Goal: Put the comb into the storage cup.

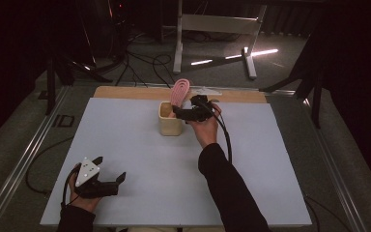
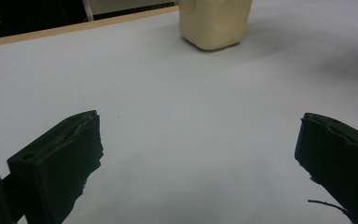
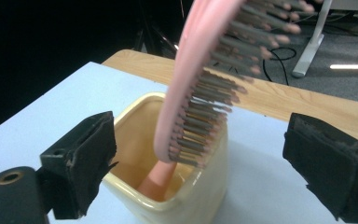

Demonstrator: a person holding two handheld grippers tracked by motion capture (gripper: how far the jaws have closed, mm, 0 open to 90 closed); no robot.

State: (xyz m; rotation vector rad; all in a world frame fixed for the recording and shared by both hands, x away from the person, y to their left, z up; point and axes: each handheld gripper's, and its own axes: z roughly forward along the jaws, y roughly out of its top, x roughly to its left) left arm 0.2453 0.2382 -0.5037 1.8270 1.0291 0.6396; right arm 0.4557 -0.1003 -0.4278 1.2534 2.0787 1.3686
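In the high view, one white worktop point(image 1: 140, 145) with a wooden strip along its far edge carries one cream cup point(image 1: 170, 121) near the far middle. One pink hairbrush point(image 1: 179, 92) stands in the cup, handle down and head up, leaning toward the far edge. Two claws are in sight. The right claw point(image 1: 178, 112), held by the person's right hand point(image 1: 205, 126) with a black sleeve behind it, sits just beside the cup's right side, its tips reaching to the rim below the brush head. The left claw point(image 1: 109, 169) rests near the worktop's front left corner in the left hand point(image 1: 84, 198), well apart from the cup, with one grey three-cornered plate point(image 1: 87, 171) on top; its two jaws stand wide.

In the left gripper view, the left claw point(image 2: 198, 158) gapes wide over bare worktop point(image 2: 177, 116), with nothing between its two black jaws. The cup point(image 2: 214, 23) stands far ahead near the wooden edge.

In the right gripper view, the right claw point(image 3: 200, 158) is spread wide, one jaw at each side of the cup point(image 3: 186, 186). The hairbrush point(image 3: 191, 102) rises between them, touched by neither jaw, its handle down inside the cup and its grey, pink-tipped bristles facing right.
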